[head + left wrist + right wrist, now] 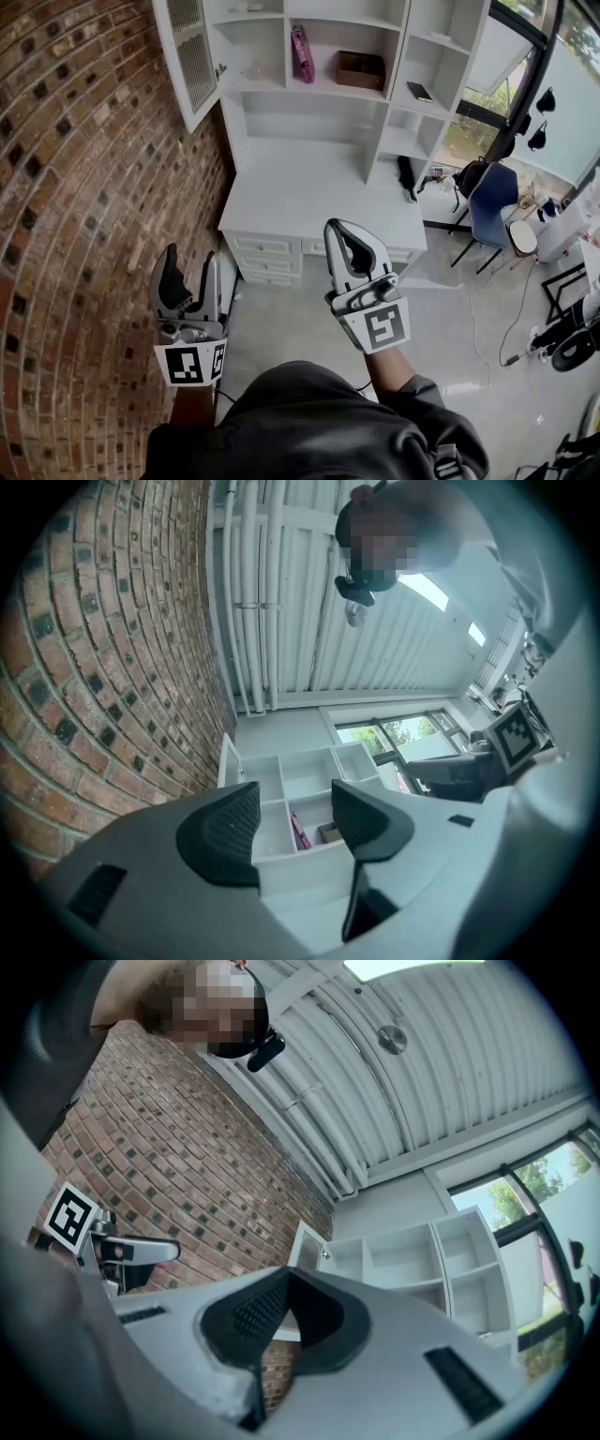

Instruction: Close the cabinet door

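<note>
The white cabinet door [190, 58], with a mesh panel, stands swung open toward the brick wall at the top left of the shelf unit [323, 56]. The same door [227, 757] shows small in the left gripper view and as a door [306, 1247] in the right gripper view. Both grippers are held low, well short of the furniture. My left gripper [192, 259] [295, 803] is open with nothing between its pads. My right gripper [343, 231] [286, 1281] is shut and empty, its tips meeting.
A brick wall [84, 187] runs along the left. Below the shelves is a white desk [319, 202] with drawers. The shelves hold a pink bag [302, 54], a brown box [361, 69] and a dark phone [419, 92]. A blue chair [489, 202] and floor cables [487, 319] lie to the right.
</note>
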